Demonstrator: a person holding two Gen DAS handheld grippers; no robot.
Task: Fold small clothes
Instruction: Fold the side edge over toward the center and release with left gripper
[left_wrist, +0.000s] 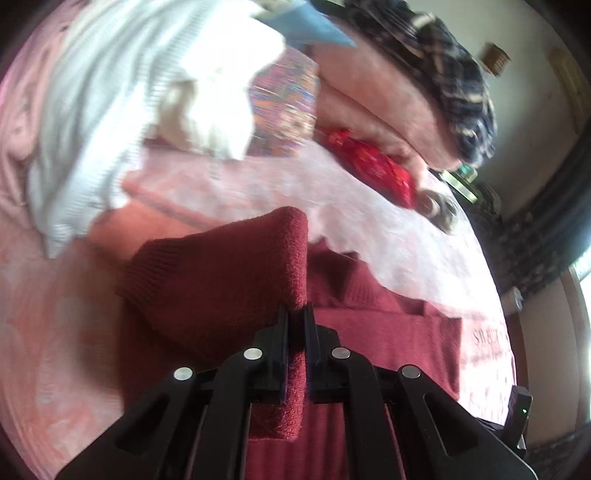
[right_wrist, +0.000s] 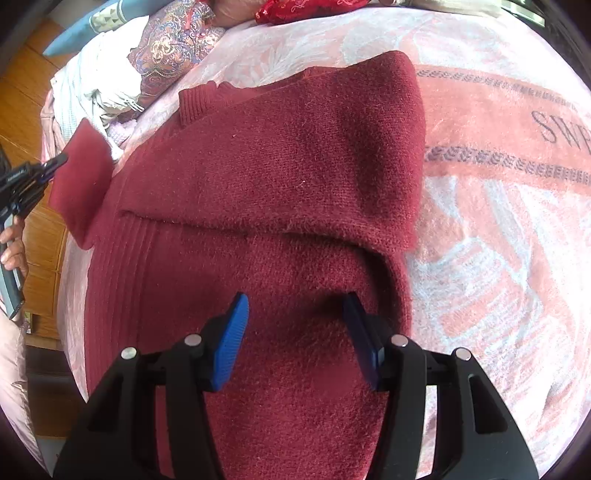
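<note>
Pink blanket (right_wrist: 480, 221) under maroon sweater (right_wrist: 258, 166): sleeve pinched in left claw (left_wrist: 296, 314), right claw (right_wrist: 295, 306) agape above.

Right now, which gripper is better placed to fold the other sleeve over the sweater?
Probably left: the left gripper already pinches that sleeve, lifted. The right gripper hovers open above the sweater.

Left gripper (left_wrist: 297, 314) fingers clamped tight; right gripper (right_wrist: 295, 328) fingers spread apart.

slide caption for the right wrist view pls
Open right gripper hovers above dark red knitted sweater on pink patterned blanket; left gripper pinches its sleeve.
</note>
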